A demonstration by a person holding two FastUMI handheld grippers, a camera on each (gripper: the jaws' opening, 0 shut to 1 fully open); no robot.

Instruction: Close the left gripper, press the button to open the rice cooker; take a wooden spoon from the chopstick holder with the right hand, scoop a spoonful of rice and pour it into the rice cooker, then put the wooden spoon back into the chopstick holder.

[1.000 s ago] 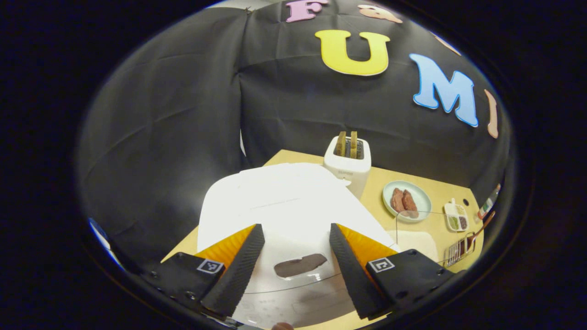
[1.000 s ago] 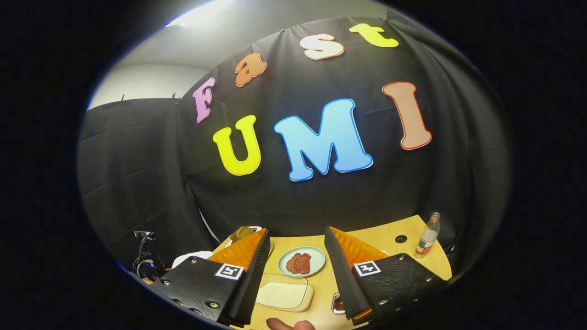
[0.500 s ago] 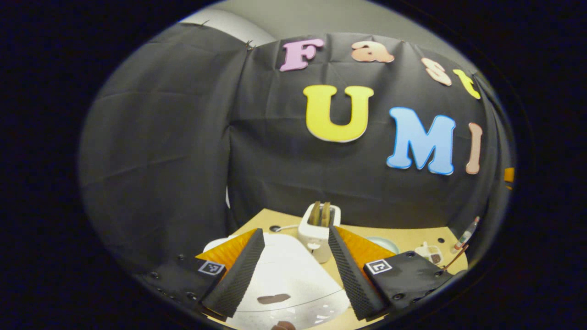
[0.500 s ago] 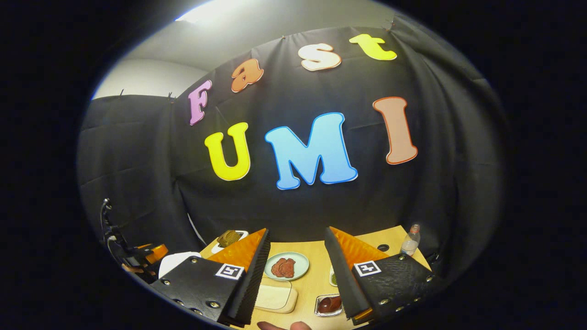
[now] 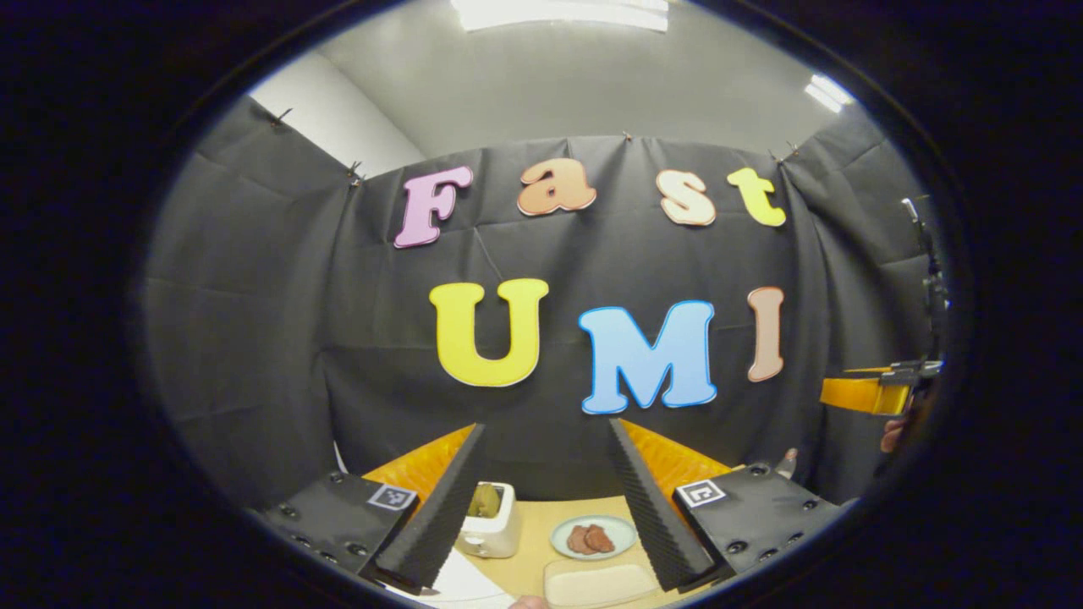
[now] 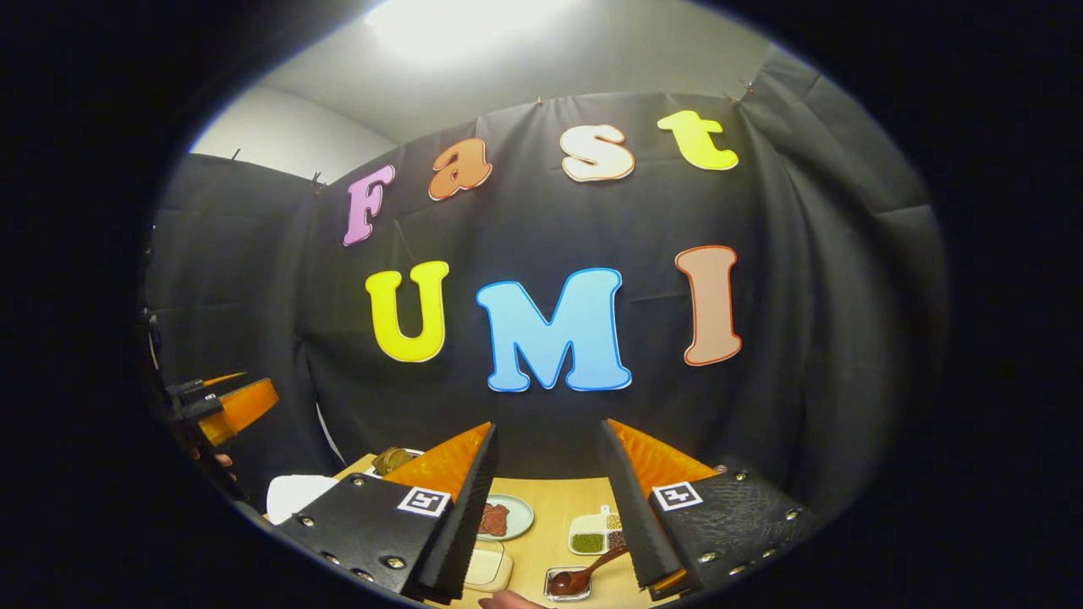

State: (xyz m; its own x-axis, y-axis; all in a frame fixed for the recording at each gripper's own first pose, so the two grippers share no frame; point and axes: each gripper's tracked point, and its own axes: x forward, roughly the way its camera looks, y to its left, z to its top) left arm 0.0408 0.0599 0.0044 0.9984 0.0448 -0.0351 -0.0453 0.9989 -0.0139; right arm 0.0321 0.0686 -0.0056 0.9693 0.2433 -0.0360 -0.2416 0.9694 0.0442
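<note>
— Both grippers hang agape, empty: left gripper (image 5: 541, 507), right gripper (image 6: 546, 507). Rice cooker (image 6: 292, 493)?

— At the table's (image 6: 567, 507) left edge. Wooden spoon (image 6: 585, 575) lies near its front edge. I'd shut the left fingers fully before pressing.

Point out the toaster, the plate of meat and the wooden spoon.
toaster (image 5: 488, 529): left gripper view, on its white front wall below the slots.
plate of meat (image 5: 622, 531): left gripper view, on the bare rim at its right edge.
wooden spoon (image 6: 602, 564): right gripper view, on the middle of its handle.
</note>
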